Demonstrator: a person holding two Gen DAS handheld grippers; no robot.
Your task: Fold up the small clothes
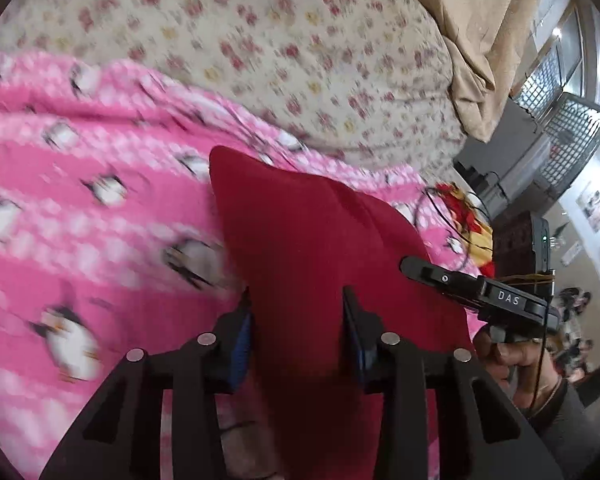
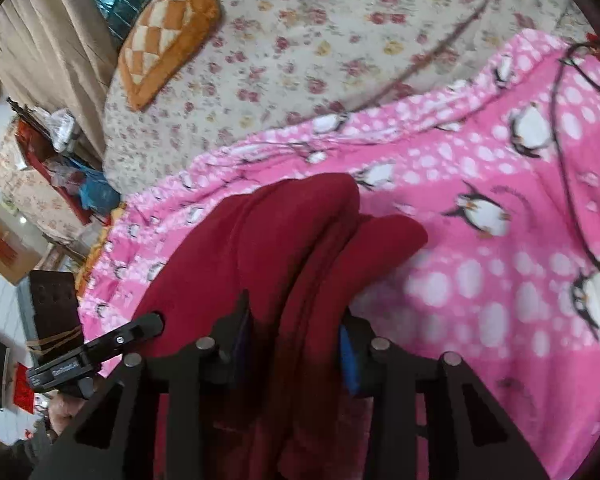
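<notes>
Red garment (image 1: 300, 240), apparently bunched, blurred.

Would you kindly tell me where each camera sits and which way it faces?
Left wrist: on the left gripper, looking along its fingers at the red garment on the pink penguin blanket; right gripper and hand show.
Right wrist: on the right gripper, same garment; left gripper shows.
Shared: garment, blanket, floral bedspread.

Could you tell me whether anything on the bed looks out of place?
A black cable lies looped across the pink blanket, near the red garment; it could snag during folding. Nothing looks spilled or damaged.
</notes>
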